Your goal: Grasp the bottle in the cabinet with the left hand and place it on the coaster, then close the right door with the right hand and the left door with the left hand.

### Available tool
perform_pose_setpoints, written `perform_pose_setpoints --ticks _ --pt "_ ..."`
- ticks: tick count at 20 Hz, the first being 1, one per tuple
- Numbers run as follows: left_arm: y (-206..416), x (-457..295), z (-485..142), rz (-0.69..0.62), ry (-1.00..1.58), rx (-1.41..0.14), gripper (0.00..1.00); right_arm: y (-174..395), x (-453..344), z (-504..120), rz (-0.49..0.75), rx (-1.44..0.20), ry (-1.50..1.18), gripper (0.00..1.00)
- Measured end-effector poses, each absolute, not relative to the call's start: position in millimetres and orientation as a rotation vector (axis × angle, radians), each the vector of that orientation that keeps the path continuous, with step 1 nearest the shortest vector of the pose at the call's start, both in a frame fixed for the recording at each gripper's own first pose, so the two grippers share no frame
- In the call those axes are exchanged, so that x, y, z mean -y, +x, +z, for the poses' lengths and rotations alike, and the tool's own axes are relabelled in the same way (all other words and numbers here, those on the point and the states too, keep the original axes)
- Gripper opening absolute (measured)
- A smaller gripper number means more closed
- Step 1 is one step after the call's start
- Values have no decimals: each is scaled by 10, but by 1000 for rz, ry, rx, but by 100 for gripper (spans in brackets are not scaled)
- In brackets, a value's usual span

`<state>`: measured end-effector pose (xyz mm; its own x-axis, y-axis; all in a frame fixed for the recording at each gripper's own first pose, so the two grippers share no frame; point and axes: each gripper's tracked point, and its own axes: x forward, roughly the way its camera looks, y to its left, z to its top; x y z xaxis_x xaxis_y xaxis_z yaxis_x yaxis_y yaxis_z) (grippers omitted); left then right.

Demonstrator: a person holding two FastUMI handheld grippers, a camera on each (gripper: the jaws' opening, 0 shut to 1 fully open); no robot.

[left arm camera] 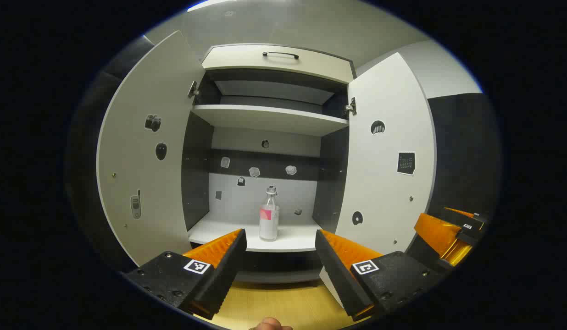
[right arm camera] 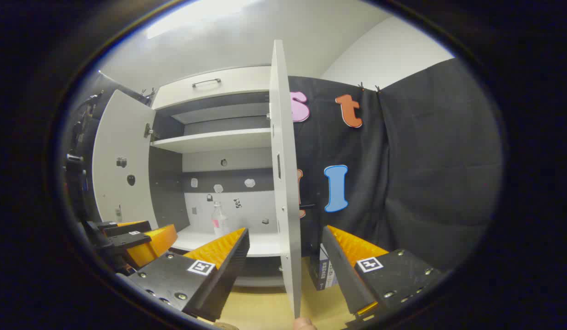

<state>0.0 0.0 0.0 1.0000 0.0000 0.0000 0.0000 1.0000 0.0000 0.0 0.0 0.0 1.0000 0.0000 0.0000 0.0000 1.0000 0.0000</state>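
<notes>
A clear bottle [left arm camera: 269,214] with a pink label stands upright on the cabinet's lower shelf [left arm camera: 219,231], near its front middle. My left gripper [left arm camera: 280,245] is open in front of the cabinet, short of the shelf edge, with the bottle framed between its orange fingers. Both doors stand open: the left door [left arm camera: 146,156] and the right door [left arm camera: 386,156]. My right gripper [right arm camera: 285,245] is open too, its fingers on either side of the right door's edge [right arm camera: 283,174] without touching it. The bottle [right arm camera: 218,219] shows small, left of that door.
An upper shelf [left arm camera: 269,118] and a closed drawer with a black handle [left arm camera: 280,55] sit above. The right gripper [left arm camera: 448,231] shows at the right in the left gripper view; the left gripper [right arm camera: 136,238] shows at the left in the right gripper view. A small box [right arm camera: 324,272] stands on the wooden floor.
</notes>
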Motion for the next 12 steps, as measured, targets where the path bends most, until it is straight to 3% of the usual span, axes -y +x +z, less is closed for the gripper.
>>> perform_pose_setpoints --ticks 12 --pt "714 -161 -139 15 44 -50 96 -100 171 35 -47 10 -8 96"
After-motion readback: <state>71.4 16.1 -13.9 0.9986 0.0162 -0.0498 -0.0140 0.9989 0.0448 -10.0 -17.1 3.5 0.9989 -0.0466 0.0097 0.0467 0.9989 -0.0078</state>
